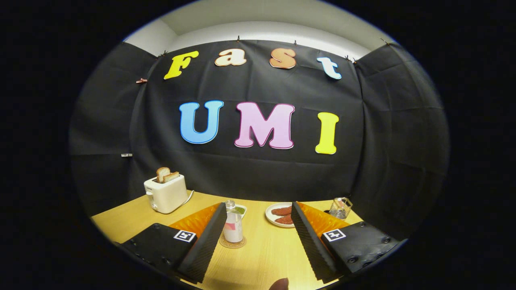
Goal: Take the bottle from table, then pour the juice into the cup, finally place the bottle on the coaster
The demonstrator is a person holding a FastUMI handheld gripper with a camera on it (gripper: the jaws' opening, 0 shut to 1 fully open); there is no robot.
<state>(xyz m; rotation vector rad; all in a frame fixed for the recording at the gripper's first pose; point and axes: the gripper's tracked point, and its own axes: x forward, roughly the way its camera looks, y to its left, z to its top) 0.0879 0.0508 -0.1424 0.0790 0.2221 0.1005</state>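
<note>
The gripper (258,237) is spread wide and holds nothing, its fingers either side of bare table (262,257). The bottle (233,225) stands upright on the coaster (232,243), just ahead of the left finger (205,245) and close beside its tip. A sideways drift could clip the slim bottle and tip it, spilling juice toward the plate (269,215). A dark rounded thing sits near the table's front edge, possibly the cup; I cannot tell.

The wooden bench (266,253) carries a white toaster (166,194) at its far left. A round coaster (232,243) lies near the middle, a plate (272,217) farther right, and a wire basket (341,208) at the far right.
</note>
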